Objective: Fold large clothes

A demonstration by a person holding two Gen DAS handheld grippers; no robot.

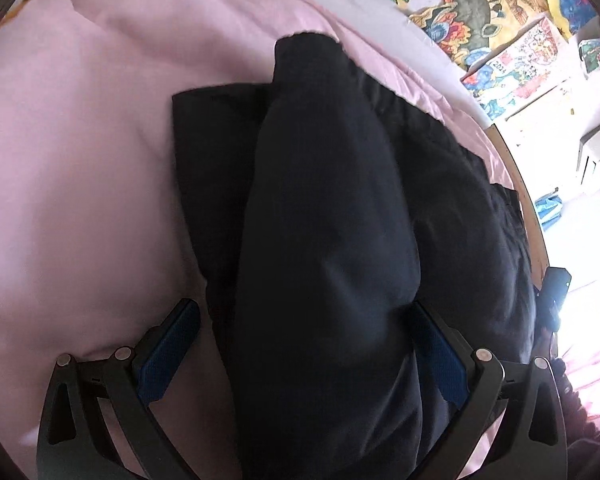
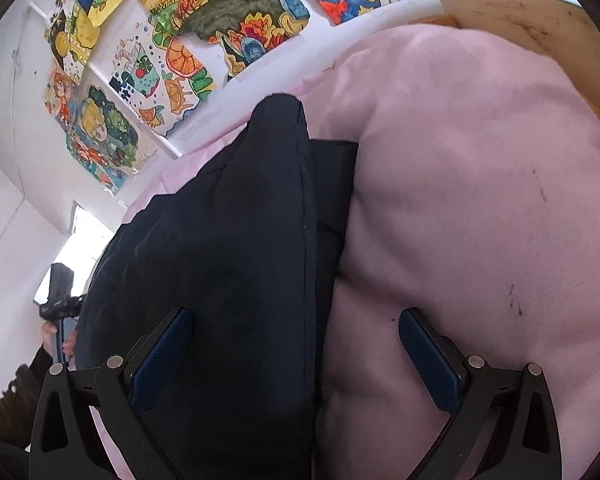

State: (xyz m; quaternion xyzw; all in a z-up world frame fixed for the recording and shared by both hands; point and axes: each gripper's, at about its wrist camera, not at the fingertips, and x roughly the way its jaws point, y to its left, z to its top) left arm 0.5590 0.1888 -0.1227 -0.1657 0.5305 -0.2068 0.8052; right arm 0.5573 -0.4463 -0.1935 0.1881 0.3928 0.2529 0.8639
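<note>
Left hand-held gripper (image 1: pixel 306 344): fingers spread apart, a raised fold of the dark jacket (image 1: pixel 328 220) bulging between them, not clamped. Right hand-held gripper (image 2: pixel 296 344): fingers likewise apart, straddling the jacket's edge. Jacket lies partly folded on the pink bed cover (image 1: pixel 80 168), near the bed's wooden edge (image 1: pixel 534 224).

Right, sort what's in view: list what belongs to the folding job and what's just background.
Job: black padded garment, left gripper, right gripper, pink bedding it lies on.
Background: colourful drawings on the wall, wooden bed frame.
</note>
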